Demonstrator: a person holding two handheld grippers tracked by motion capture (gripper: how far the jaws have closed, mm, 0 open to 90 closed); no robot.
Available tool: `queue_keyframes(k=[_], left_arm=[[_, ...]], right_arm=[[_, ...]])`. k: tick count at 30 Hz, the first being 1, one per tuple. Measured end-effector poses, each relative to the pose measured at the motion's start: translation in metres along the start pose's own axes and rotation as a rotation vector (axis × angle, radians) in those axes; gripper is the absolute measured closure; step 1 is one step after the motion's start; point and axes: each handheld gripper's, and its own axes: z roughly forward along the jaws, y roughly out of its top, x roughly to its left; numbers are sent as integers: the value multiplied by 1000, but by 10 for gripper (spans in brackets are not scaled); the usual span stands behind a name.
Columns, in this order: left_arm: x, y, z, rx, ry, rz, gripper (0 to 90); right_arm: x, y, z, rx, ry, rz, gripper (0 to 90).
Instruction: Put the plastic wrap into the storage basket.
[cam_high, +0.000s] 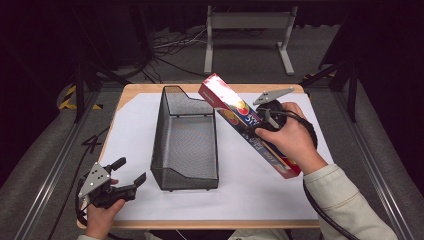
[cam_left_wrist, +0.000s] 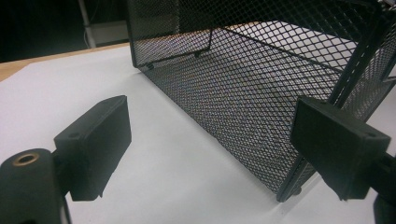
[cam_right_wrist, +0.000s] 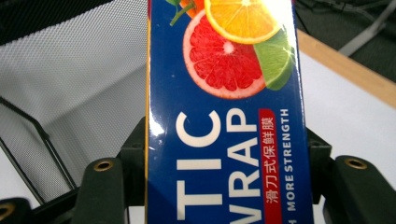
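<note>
The right gripper (cam_high: 264, 119) has its jaws clamped across a long plastic wrap box (cam_high: 247, 123), holding it off the table (cam_high: 210, 224) near the right edge, tilted with its far end raised over the rim of the black mesh basket (cam_high: 184, 142). That basket stands at the middle of the white sheet (cam_high: 135, 125). The left gripper (cam_high: 131, 172) waits at the near left corner, jaws wide apart, pointed at the basket's near end.
</note>
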Motion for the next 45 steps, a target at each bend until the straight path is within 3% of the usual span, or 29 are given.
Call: queue_keyframes(k=[7, 11, 22, 36, 37, 45], left_arm=[[1, 0, 0, -5, 0, -5, 134], [1, 0, 0, -5, 0, -4, 134], [1, 0, -1, -11, -1, -6, 134], [1, 0, -2, -12, 3, -1, 134], [1, 0, -2, -12, 2, -6, 134], [1, 0, -2, -13, 1, -6, 134]], right_arm=[[14, 16, 13, 11, -12, 65, 401], [23, 28, 20, 25, -10, 139, 401], [45, 46, 37, 58, -35, 218, 400], [68, 59, 64, 87, -34, 259, 401], [71, 59, 69, 99, -30, 278, 401], [74, 60, 88, 121, -21, 304, 401]])
